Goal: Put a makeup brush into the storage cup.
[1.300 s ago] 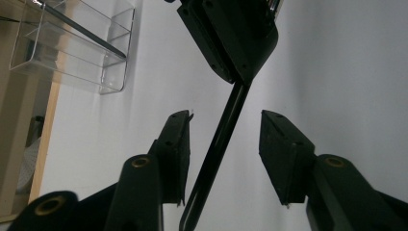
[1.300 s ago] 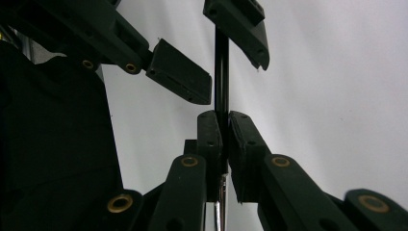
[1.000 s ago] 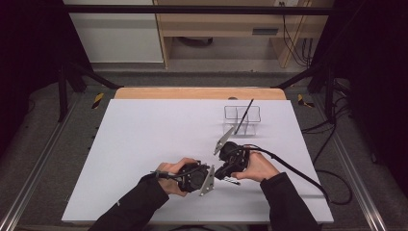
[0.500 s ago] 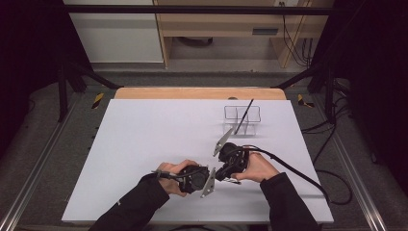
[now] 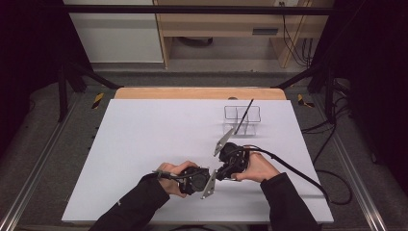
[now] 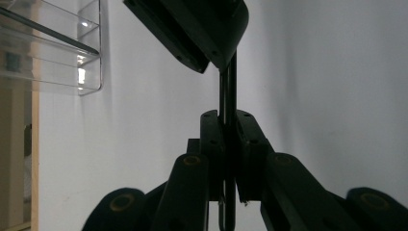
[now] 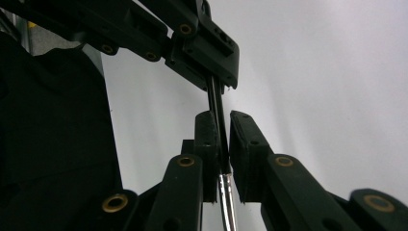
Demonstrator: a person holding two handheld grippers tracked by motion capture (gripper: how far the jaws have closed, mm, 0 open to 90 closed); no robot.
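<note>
Low in the frame's centre, my left gripper (image 5: 208, 179) and right gripper (image 5: 222, 169) both clamp one thin black rod (image 6: 230, 86) above the white surface (image 5: 144, 139).

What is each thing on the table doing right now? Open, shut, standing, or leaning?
Left tool: shut on the thin black stick with a silvery end.
Right tool: shut on that same stick, facing the left tool.
Thin black stick with a silvery end: gripped by both tools at once.
Clear plastic holder: standing upright on the white table, untouched.
Second black stick: leaning inside the clear plastic holder, poking out the top.
</note>
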